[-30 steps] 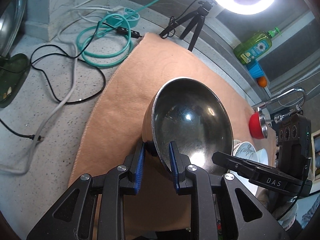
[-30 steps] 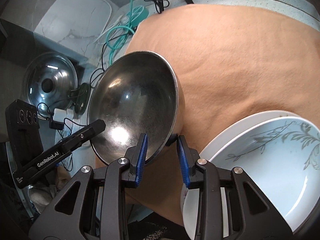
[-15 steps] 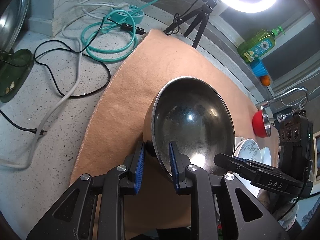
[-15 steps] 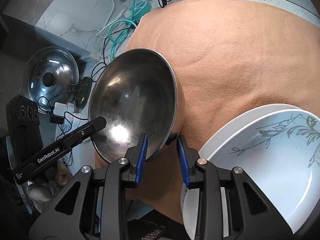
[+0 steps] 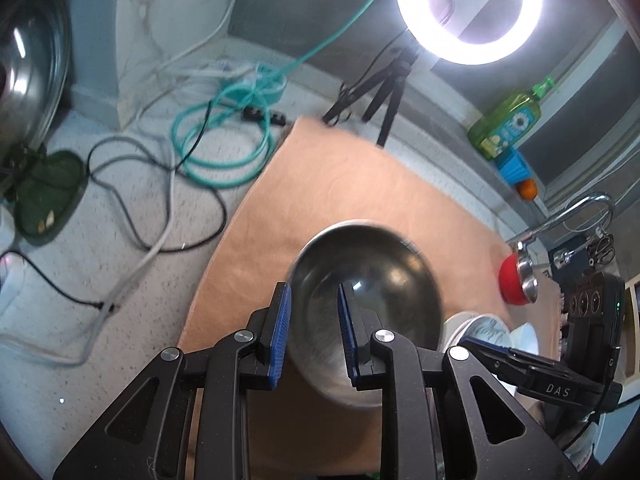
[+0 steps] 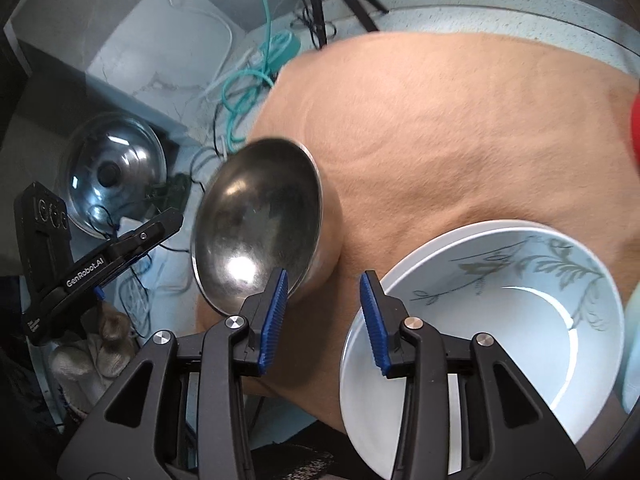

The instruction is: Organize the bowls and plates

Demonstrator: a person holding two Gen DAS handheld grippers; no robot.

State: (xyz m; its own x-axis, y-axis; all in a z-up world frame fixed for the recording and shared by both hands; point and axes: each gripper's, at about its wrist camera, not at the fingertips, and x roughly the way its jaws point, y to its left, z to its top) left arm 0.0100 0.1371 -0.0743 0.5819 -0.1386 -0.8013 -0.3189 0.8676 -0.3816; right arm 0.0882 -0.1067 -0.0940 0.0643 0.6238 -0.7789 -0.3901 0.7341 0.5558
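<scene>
Left gripper (image 5: pixel 314 330) pinches the rim of the steel bowl (image 5: pixel 372 304) – bowl tilted, near the cloth's (image 6: pixel 460 128) left edge. Right gripper (image 6: pixel 322 312) spread, off the bowl. White patterned plate (image 6: pixel 500 320) at the cloth's near-right corner.

We are looking at a speckled worktop (image 5: pixel 100 248) under an orange cloth (image 5: pixel 340 184); a ring light (image 5: pixel 468 4) is glowing on its tripod (image 5: pixel 384 92) beside teal cables (image 5: pixel 224 136).
</scene>
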